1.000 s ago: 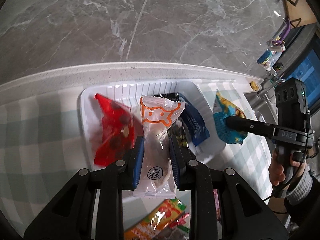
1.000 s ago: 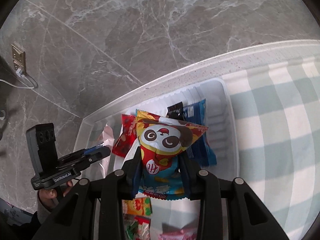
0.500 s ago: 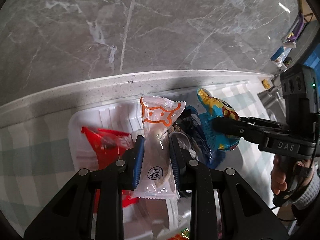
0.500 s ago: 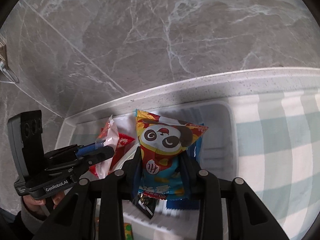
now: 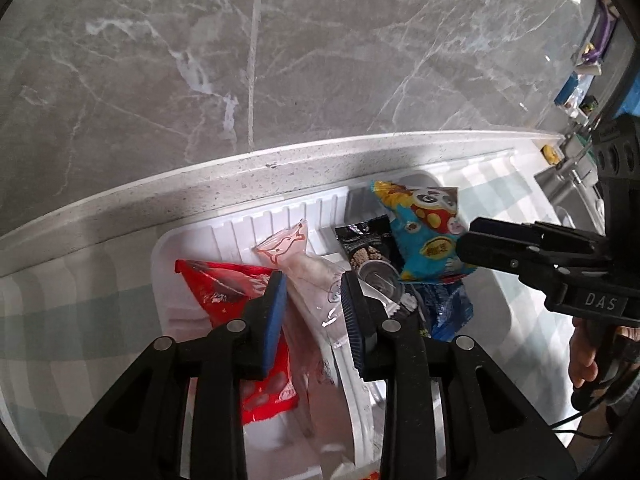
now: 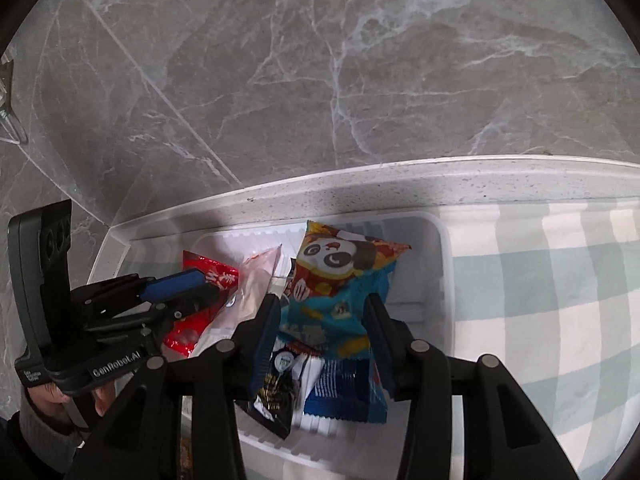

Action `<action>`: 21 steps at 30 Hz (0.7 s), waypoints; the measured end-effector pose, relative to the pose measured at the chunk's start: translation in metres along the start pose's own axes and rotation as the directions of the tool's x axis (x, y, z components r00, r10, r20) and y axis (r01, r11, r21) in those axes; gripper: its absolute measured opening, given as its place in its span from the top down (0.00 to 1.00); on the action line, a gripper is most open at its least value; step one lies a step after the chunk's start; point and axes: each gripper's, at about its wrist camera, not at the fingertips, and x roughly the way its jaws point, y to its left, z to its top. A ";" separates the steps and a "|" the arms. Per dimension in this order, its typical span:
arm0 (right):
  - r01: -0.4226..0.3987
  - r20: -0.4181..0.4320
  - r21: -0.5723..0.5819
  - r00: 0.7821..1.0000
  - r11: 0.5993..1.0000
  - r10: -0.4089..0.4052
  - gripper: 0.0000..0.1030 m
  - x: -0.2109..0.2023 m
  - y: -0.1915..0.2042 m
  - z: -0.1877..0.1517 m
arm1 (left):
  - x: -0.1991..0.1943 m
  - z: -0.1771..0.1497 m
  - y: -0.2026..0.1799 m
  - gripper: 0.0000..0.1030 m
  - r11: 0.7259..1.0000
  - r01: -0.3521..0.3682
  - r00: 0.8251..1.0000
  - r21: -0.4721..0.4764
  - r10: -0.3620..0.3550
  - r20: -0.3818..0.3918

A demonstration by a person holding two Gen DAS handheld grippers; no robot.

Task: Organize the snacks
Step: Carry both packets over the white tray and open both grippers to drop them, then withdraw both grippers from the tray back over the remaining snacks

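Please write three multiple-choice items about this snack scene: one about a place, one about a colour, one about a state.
1. Where does the panda packet lie?
A. on the checked cloth
B. over the white tray
C. on the wall ledge

2. What colour is the packet at the tray's left end?
A. red
B. green
C. yellow

3. How are the right gripper's jaws?
A. clamped tight on a black packet
B. opening, with the panda packet between them
C. out of view

Answers: 1 B, its body hangs inside the tray's rim. 2 A, its wrapper is bright red. 3 B, gaps show beside the packet.
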 end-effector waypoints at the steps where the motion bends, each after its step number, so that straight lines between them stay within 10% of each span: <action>1: 0.000 0.003 0.002 1.000 1.000 0.000 0.54 -0.003 -0.001 -0.002 | -0.004 -0.001 -0.001 0.72 1.000 -0.001 1.000 0.000 0.001 0.007; 21: 0.005 0.058 -0.005 0.998 1.000 -0.004 0.49 -0.091 0.008 -0.070 | -0.104 -0.093 -0.013 0.60 0.999 0.028 0.997 -0.019 -0.026 0.068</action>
